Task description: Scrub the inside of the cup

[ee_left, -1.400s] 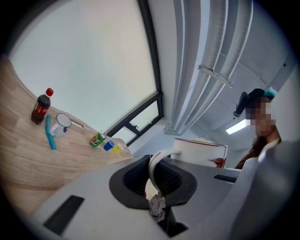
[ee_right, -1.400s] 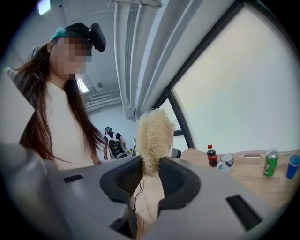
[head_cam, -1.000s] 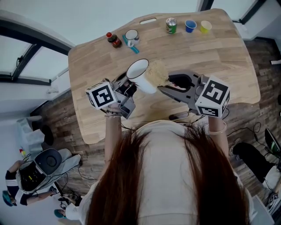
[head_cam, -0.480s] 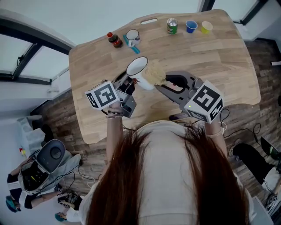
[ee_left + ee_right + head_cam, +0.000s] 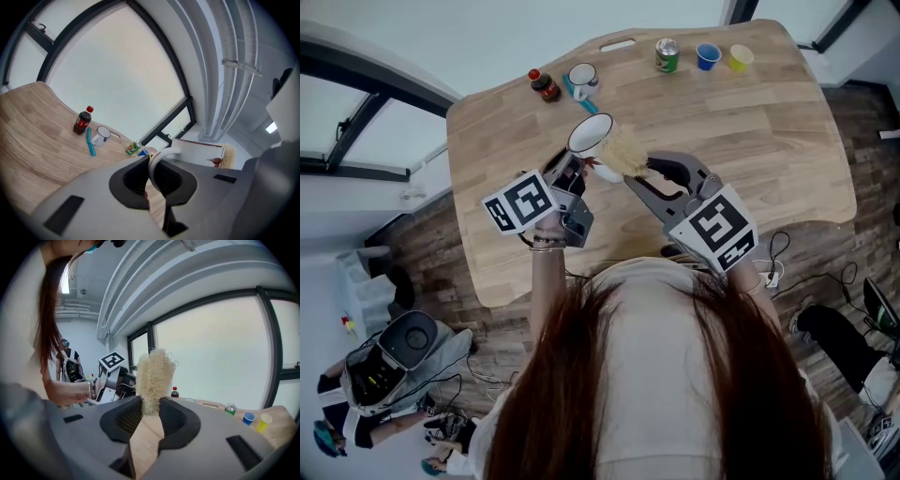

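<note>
We are holding the white cup [image 5: 592, 135] up over the wooden table [image 5: 750, 122] with the left gripper [image 5: 575, 174]. In the left gripper view its jaws are closing on the cup's curved handle [image 5: 161, 157], and the white body is reaching out to the right of them. The cup is tilting, and in the head view its round open mouth is facing up and away from us.

The right gripper [image 5: 643, 174] is clenching a pale, fibrous scrubber [image 5: 624, 150]. In the right gripper view the scrubber [image 5: 153, 379] is standing up out of the closed jaws like a rough tuft. From above, the tuft is lying just beside the cup, at its right side near the rim and outside the mouth. We cannot tell if it is touching the wall.

The cup is plain white and looking clean inside, with a small red mark [image 5: 217, 161] on its outer wall.

At the far edge of the table, well apart from both grippers, a dark bottle [image 5: 544, 86], a mug [image 5: 581, 76], a green can [image 5: 666, 54], a blue cup [image 5: 706, 55] and a yellow cup [image 5: 738, 57] are standing.
</note>
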### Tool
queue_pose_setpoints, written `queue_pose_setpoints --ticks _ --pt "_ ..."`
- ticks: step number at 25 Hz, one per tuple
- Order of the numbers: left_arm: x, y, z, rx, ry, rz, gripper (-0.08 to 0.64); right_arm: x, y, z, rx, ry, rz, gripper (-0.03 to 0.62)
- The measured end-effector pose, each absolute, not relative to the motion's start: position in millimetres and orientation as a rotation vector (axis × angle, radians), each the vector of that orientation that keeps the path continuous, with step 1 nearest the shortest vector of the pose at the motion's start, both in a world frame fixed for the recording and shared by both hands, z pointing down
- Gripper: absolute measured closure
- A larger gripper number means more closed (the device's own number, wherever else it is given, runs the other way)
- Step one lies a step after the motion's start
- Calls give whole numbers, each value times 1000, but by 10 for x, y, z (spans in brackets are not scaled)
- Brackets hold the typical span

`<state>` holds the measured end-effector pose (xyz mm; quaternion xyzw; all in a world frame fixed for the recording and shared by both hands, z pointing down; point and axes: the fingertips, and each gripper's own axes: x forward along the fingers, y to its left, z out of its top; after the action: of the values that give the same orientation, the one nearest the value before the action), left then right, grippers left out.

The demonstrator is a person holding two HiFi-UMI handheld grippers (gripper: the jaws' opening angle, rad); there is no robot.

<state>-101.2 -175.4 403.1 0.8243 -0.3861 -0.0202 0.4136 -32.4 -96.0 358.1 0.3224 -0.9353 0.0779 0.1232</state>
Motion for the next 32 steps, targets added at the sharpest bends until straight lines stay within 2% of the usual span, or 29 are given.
queue_pose_setpoints --ticks 32 --pt "-1044 -1766 4101 2008 -1253 4 537 -323 -1129 3756 1236 -2477 -45 482"
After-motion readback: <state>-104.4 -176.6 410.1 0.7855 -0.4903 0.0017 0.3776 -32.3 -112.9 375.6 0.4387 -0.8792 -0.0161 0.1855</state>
